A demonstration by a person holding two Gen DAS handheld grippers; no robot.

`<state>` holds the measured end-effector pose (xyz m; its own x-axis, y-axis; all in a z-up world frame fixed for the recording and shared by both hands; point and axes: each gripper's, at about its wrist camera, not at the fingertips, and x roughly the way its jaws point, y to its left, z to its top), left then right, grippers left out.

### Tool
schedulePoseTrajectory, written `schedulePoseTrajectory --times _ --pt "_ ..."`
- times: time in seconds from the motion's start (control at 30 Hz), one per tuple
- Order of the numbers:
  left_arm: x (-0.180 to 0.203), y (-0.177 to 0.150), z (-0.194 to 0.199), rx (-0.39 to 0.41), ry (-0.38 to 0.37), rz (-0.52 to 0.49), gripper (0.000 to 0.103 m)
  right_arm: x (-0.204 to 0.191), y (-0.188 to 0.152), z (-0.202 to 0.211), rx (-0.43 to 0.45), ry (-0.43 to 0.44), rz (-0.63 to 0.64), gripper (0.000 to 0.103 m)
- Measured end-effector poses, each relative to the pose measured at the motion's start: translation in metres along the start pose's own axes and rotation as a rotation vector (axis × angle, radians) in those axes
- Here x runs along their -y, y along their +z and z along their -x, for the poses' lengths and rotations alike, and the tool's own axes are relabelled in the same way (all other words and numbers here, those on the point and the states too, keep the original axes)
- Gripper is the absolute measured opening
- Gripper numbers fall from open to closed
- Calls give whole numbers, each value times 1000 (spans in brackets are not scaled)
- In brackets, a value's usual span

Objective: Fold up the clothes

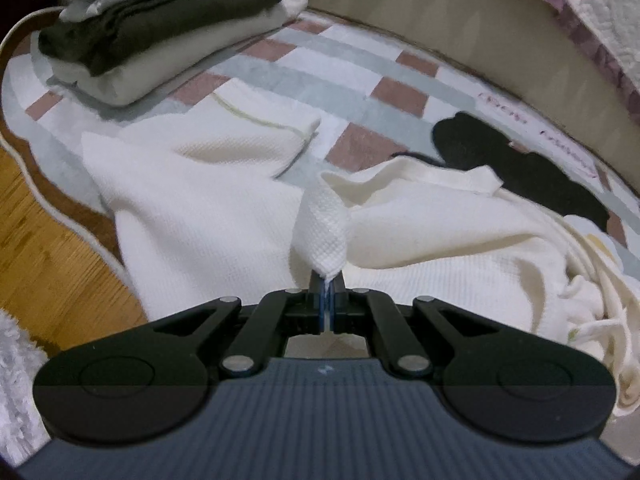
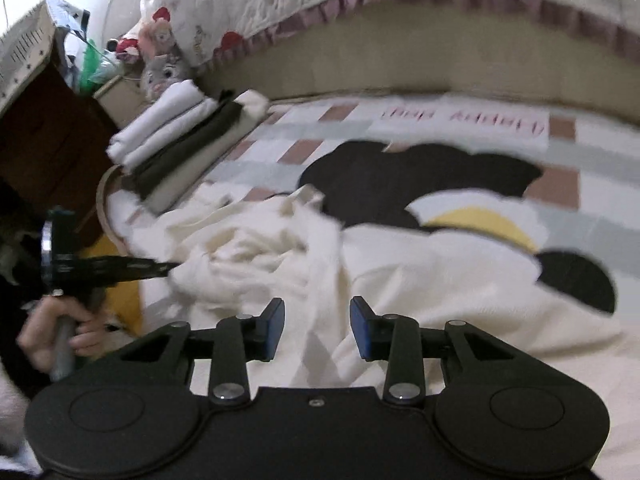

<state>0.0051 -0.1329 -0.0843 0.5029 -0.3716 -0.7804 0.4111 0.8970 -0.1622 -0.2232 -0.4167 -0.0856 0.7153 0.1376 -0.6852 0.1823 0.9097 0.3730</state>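
A cream waffle-knit garment [image 1: 224, 208] lies spread and rumpled on the checked mat [image 1: 360, 60]. My left gripper [image 1: 328, 280] is shut on a pinched-up fold of that garment, which rises in a peak just ahead of the fingers. In the right wrist view the same cream garment [image 2: 260, 248] is bunched at the centre left, and the left gripper [image 2: 168, 268] reaches into it from the left, held by a hand [image 2: 52, 332]. My right gripper [image 2: 317, 320] hovers open just above the cloth, nothing between its blue pads [image 2: 276, 328].
A stack of folded clothes [image 1: 160, 32], white over dark brown over beige, sits at the mat's far left corner. A black, white and yellow cartoon print [image 2: 460, 192] covers the mat. A bed side [image 1: 460, 28] runs behind. Wooden floor [image 1: 48, 248] lies left of the mat.
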Motion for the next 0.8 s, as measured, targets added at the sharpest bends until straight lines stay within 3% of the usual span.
schedulePoseTrajectory --times 0.07,0.1,0.17,0.27,0.37,0.47,0.53,0.67,0.8 --pt "3 1 7 56 -13 -13 2 -5 4 -16 -27 -13 39 39" --pt "3 1 13 97 -14 -19 2 -9 6 -20 -33 -51 76 3" --pt "1 4 27 200 -6 -31 2 -18 10 -23 -18 -164 161 1" --pt "-10 10 46 318 -38 -8 2 -13 41 5 103 -280 127 1" --pt "-13 13 48 331 -70 17 2 -6 82 36 225 -394 130 1" --pt "-4 14 41 327 -53 -22 2 6 113 43 290 -457 122 1" --pt "3 24 29 314 -92 -21 2 13 134 48 333 -498 117 1" --pt "23 87 19 349 -118 -111 2 28 176 56 420 -582 105 1" --pt "42 165 24 451 -131 -160 2 50 216 57 475 -669 102 0"
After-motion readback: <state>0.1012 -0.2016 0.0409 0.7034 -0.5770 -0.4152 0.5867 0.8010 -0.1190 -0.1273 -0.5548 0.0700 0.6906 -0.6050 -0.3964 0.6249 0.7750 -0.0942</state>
